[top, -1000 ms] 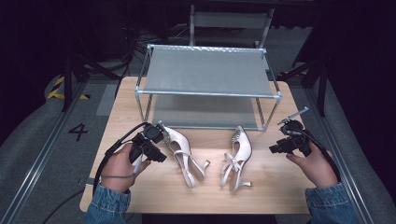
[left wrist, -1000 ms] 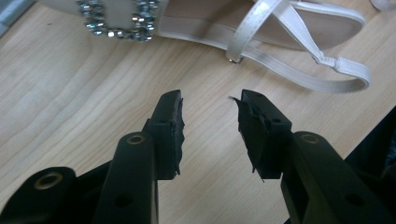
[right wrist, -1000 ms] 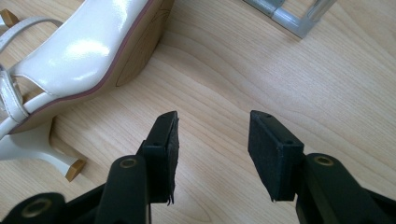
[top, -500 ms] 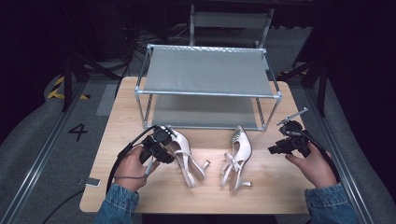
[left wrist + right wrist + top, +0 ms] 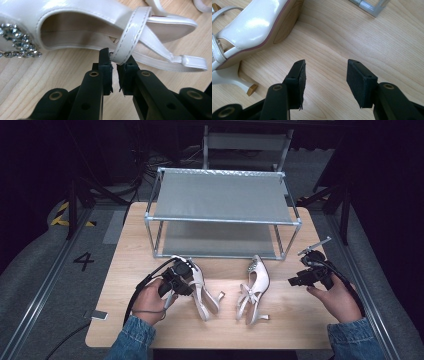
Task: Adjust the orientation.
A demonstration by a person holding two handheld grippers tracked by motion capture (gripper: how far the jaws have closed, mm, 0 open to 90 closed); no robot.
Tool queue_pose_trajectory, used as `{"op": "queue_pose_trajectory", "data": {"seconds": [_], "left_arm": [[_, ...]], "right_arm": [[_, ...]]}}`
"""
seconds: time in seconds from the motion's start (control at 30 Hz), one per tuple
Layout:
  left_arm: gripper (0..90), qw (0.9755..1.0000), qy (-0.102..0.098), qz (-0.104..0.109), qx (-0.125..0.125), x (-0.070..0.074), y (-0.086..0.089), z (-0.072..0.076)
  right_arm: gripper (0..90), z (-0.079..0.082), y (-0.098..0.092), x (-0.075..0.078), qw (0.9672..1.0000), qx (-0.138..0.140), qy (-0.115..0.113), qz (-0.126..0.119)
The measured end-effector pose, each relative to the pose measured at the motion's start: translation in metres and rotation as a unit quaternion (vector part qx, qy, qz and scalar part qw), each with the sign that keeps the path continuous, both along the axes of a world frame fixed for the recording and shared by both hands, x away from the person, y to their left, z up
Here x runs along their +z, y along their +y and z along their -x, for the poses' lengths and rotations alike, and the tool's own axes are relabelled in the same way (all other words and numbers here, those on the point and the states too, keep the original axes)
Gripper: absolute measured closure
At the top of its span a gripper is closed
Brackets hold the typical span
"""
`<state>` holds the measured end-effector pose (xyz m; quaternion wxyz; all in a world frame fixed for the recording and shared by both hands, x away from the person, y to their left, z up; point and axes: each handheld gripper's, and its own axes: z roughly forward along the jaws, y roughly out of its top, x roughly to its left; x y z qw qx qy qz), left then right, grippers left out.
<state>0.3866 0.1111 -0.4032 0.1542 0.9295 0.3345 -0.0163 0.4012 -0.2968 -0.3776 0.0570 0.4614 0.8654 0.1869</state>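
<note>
Two white slingback shoes lie on a wooden table (image 5: 300,320) in front of one two-shelf metal rack (image 5: 222,195). The left gripper (image 5: 114,60) has its jaws nearly together, pinching the strap of the left shoe (image 5: 200,287), which carries a jewelled ornament. The right gripper (image 5: 325,75) hovers with jaws apart over bare wood, near the right shoe (image 5: 255,287). A "4" (image 5: 83,261) marks the floor.

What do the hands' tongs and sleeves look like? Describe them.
Both sleeves are blue denim. The left tongs and right tongs are black, each trailing a black cable. Their jaws are angular black plastic with brass-coloured rivets and dark foam pads. A grey plate tops the right one.
</note>
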Motion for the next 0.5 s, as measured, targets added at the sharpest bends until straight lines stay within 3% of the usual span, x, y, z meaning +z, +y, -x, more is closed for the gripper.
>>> {"op": "queue_pose_trajectory", "data": {"seconds": [0.17, 0.37, 0.5], "left_arm": [[82.8, 1.0, -0.001, -0.004, -0.004, 0.006, -0.003, 0.003], [82.8, 0.9996, -0.018, -0.015, -0.012, 0.019, -0.009, 0.011], [82.8, 0.9995, -0.02, -0.019, -0.014, 0.027, -0.011, 0.015]], "right_arm": [[49.7, 0.001, -0.002, 0.0, 1.0, 0.0, 0.001, 0.0], [48.1, 0.001, -0.003, -0.001, 1.0, 0.001, -0.002, 0.002], [48.0, 0.001, -0.004, 0.0, 1.0, -0.003, -0.003, 0.001]]}}
